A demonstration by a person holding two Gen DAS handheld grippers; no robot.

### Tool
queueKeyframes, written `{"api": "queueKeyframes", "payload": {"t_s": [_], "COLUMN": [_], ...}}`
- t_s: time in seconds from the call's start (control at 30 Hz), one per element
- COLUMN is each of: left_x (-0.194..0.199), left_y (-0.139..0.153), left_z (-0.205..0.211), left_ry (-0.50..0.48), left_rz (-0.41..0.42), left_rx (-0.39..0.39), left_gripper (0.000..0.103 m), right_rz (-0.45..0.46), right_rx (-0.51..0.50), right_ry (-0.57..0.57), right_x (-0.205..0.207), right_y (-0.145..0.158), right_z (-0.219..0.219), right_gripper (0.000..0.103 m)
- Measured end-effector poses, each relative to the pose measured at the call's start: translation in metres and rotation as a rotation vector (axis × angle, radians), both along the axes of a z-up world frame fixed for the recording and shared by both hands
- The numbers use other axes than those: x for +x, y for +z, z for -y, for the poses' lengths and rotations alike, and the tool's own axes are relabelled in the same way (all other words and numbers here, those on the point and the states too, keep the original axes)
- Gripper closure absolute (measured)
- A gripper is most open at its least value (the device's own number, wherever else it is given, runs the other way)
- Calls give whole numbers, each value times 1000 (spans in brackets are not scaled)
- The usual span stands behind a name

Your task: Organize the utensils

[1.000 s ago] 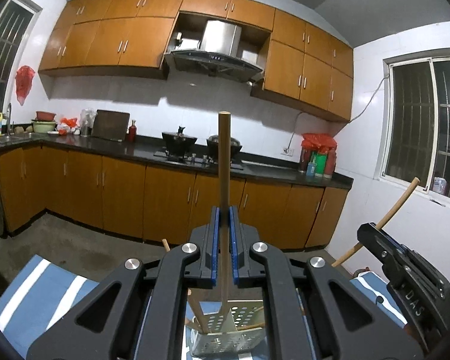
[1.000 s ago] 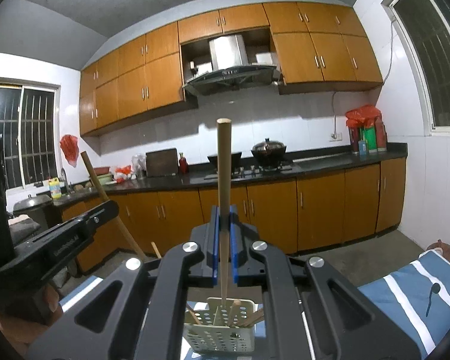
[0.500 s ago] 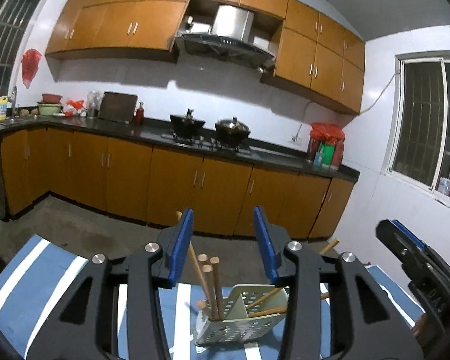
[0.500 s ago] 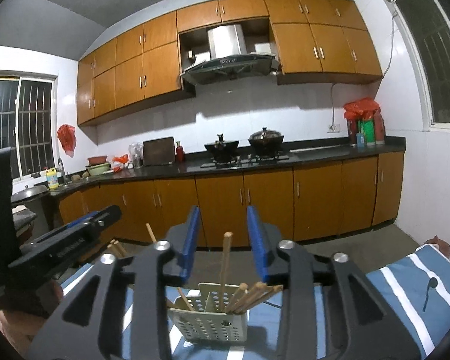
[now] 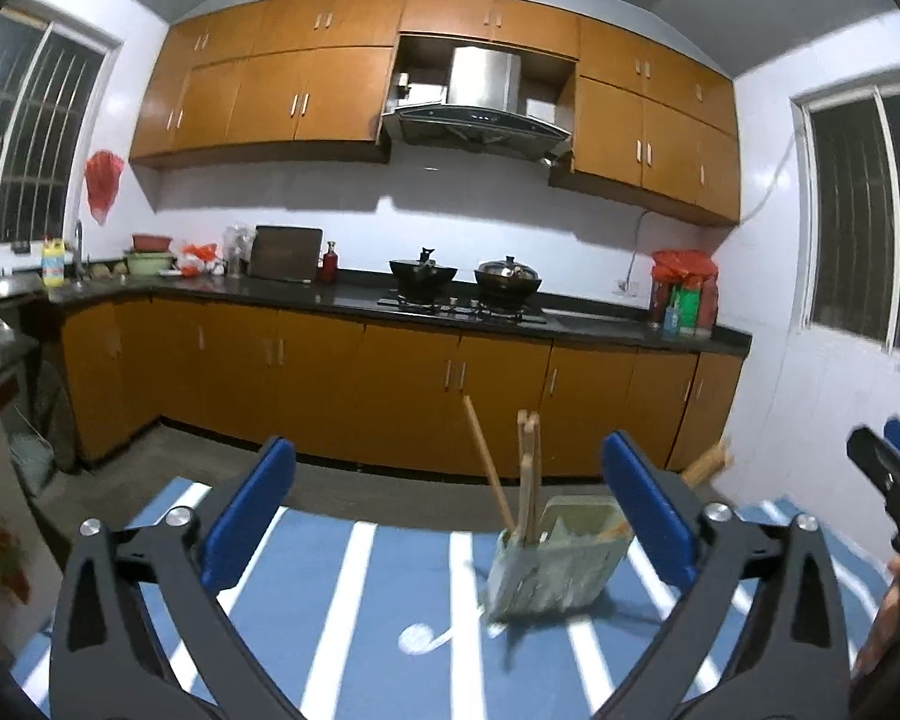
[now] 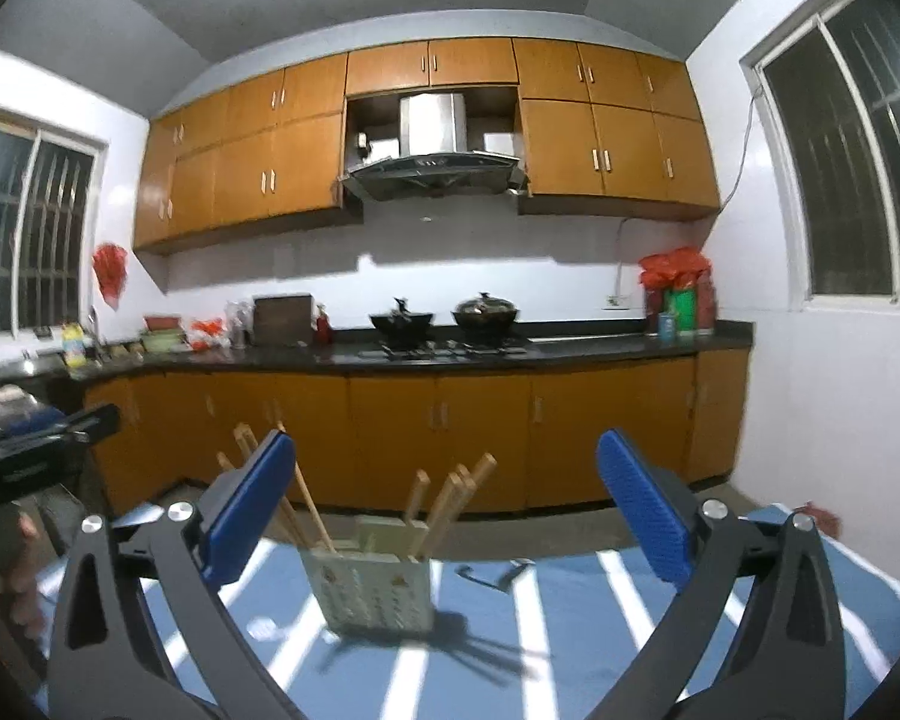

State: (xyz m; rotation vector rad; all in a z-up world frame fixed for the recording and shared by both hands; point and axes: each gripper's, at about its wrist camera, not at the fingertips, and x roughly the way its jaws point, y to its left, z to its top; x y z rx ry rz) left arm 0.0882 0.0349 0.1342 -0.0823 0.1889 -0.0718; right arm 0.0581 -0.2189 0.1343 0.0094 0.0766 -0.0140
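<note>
Both grippers, left (image 5: 450,510) and right (image 6: 444,510), spread wide and empty, chopsticks (image 5: 525,474) standing in perforated holder (image 6: 375,585), apparently for tidy storage.

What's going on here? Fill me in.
A person holding a gripper in each hand is sorting wooden chopsticks into a perforated holder on a blue striped cloth. The left gripper and right gripper are both wide open and hold nothing. The chopsticks stand in the holder, leaning at different angles.
</note>
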Motion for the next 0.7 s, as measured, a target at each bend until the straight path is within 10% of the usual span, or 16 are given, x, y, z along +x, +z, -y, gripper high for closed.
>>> {"api": "queueKeyframes", "payload": {"t_s": [0.27, 0.7], "left_x": [-55, -81], "left_y": [-34, -85], "left_z": [13, 16], "left_ry": [-10, 14], "left_rz": [-7, -85], "left_rx": [118, 87], "left_gripper": [2, 2], "right_rz": [-23, -147], "right_rx": [-94, 6], "right_ry": [-95, -55], "right_x": [-44, -74], "right_y": [-37, -88], "right_z": [-17, -18], "right_gripper": [4, 4]}}
